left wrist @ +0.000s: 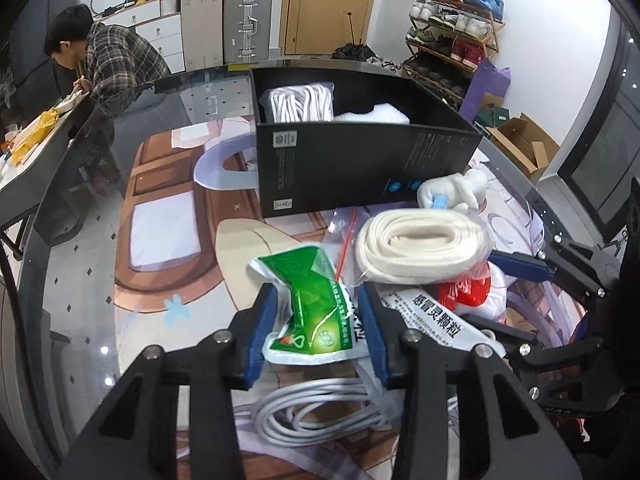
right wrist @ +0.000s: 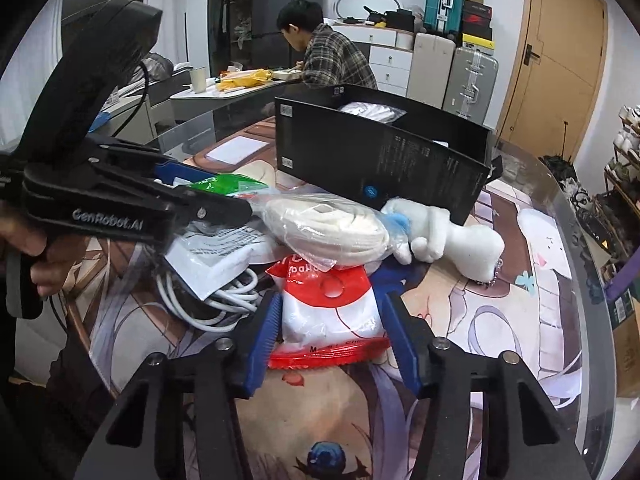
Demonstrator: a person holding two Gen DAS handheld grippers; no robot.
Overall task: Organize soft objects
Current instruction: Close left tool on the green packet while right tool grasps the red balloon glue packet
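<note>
A crumpled green sachet is pinched between the left gripper pads, near the pile's left edge. The right gripper clamps a red-and-white packet, nearer than the black box.

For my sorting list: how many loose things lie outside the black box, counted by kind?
Printed packets: 3 (green packet, red-and-white packet, white packet)
Coils: 2 (cream strap, grey cable)
Plush toy: 1
Total: 6
</note>
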